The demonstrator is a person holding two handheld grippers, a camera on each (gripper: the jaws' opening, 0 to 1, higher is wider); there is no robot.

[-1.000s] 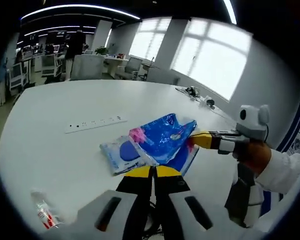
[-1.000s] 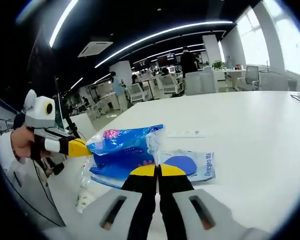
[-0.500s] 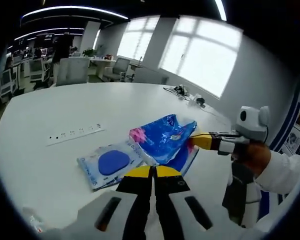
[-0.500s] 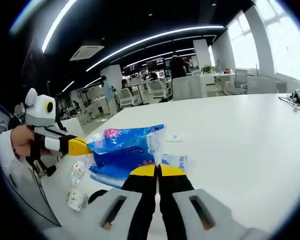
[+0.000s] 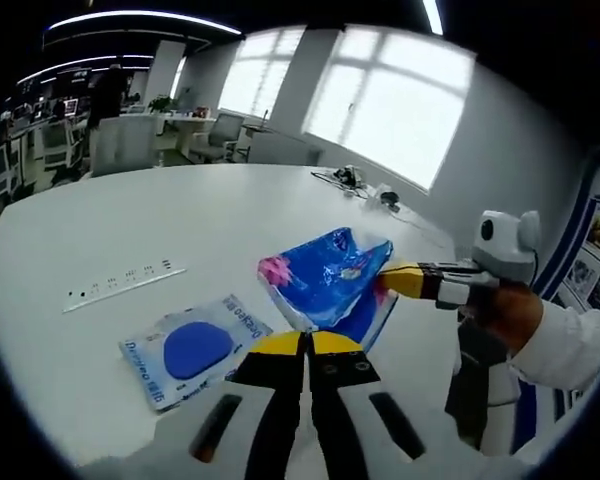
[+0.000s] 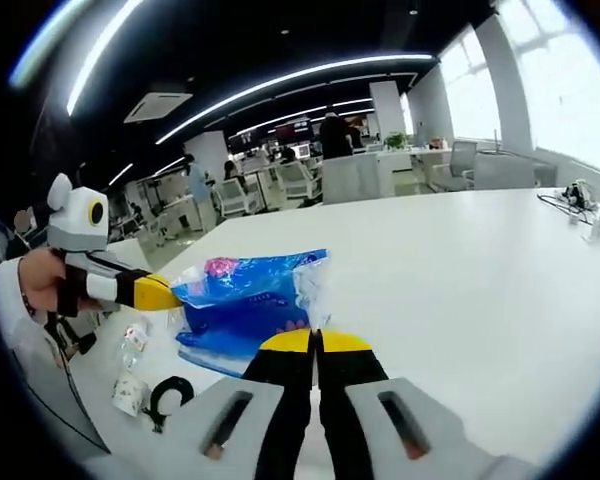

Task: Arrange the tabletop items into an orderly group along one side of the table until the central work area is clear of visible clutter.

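Currently, grip: both grippers are holding one blue plastic bag (image 5: pixel 325 280) between them, lifted above the white table (image 5: pixel 180 215); the left gripper (image 5: pixel 305 340) is clenching its near edge with jaws closed together; the right gripper (image 6: pixel 315 340) is pinching the opposite edge the same way
Bag: it is hanging between the two grippers over the table, with a pink patch at one corner; its print is too small to read
Progress: judging by what is lying about, the tidying is partly underway; the bag is being carried and is not yet set down along a side
Left to do: a flat packet (image 5: pixel 195 345) with a blue oval is lying loose on the table beside the left gripper; a white power strip (image 5: pixel 125 283) is lying further out; small wrappers (image 6: pixel 130 370) and a black cable (image 6: pixel 170 395) are sitting near the table edge
Writing: the flat packet is showing a word along its edge that seems to read "Deeyeo"; I cannot be sure of the letters
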